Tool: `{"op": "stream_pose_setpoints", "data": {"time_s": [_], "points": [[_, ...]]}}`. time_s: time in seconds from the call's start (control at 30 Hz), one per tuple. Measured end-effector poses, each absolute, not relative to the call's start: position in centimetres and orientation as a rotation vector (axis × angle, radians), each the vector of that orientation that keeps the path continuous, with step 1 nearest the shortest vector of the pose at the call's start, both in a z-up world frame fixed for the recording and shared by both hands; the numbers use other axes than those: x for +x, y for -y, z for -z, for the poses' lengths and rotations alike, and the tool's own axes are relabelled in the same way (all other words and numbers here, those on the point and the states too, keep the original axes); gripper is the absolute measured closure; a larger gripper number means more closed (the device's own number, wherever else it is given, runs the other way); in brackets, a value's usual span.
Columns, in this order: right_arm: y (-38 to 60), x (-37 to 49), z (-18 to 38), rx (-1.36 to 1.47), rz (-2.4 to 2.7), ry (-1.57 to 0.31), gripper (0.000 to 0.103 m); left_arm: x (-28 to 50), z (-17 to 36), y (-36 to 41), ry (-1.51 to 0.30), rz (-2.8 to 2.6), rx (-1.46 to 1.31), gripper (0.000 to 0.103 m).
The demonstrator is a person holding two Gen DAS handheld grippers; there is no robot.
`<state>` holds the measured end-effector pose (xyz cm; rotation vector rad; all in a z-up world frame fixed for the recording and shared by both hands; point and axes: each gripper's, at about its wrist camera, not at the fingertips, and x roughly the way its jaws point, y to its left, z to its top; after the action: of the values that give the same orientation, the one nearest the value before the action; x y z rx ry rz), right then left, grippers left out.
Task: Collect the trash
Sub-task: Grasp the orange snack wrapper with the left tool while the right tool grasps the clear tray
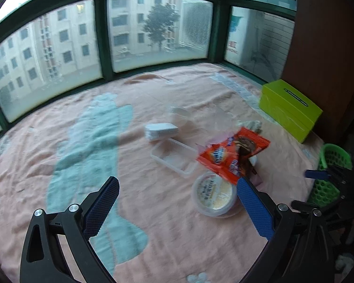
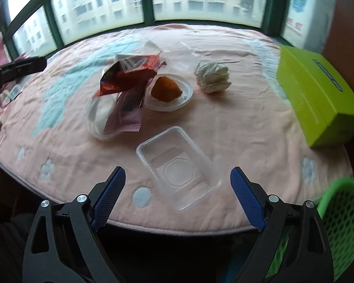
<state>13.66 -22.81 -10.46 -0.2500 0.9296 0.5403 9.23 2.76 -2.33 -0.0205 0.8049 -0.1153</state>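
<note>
Trash lies on a pink cloth-covered table (image 2: 247, 122). A clear plastic tray (image 2: 178, 168) lies just ahead of my open, empty right gripper (image 2: 178, 186). Beyond it are an orange-red snack wrapper (image 2: 129, 75) over a pink wrapper (image 2: 127, 115), a clear lidded cup (image 2: 96, 118), a white dish with orange peel (image 2: 168, 92) and a crumpled tissue (image 2: 212, 76). My left gripper (image 1: 177, 189) is open and empty over the cloth; the lidded cup (image 1: 214, 194) and the snack wrapper (image 1: 233, 155) are by its right finger. The tray (image 1: 174, 155) lies further off.
A green mesh basket (image 2: 339, 224) stands at the table's right edge, also in the left wrist view (image 1: 330, 172). A lime-green box (image 2: 318, 94) sits at the right. A white packet (image 1: 161, 131) and a clear cup (image 1: 179, 114) lie mid-table. Windows line the far side.
</note>
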Motion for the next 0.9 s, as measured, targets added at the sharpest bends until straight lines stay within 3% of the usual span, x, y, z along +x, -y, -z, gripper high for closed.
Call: {"op": "stream_pose_setpoints", "data": {"time_s": [0.33,0.7,0.8,0.9], "points": [[21.9,16.2,12.4,-0.297,-0.595,-0.982,0.014,12.8,3.5,-0.6,-0.852,0.280,0.044,0.006],[21.8,15.8,13.0,-0.269,-0.562,-1.009,0.041,17.7,5.3,2.1,-0.904,0.471,0.119,0.007],[22.3,15.5,12.8,-0.221,-0.540,-1.012,0.044,18.1,5.8,3.5,-0.893,0.501,0.162,0.008],[22.6,15.1,12.3,-0.191,-0.520,-1.003,0.044,18.5,6.2,4.7,-0.895,0.534,0.192,0.019]]}}
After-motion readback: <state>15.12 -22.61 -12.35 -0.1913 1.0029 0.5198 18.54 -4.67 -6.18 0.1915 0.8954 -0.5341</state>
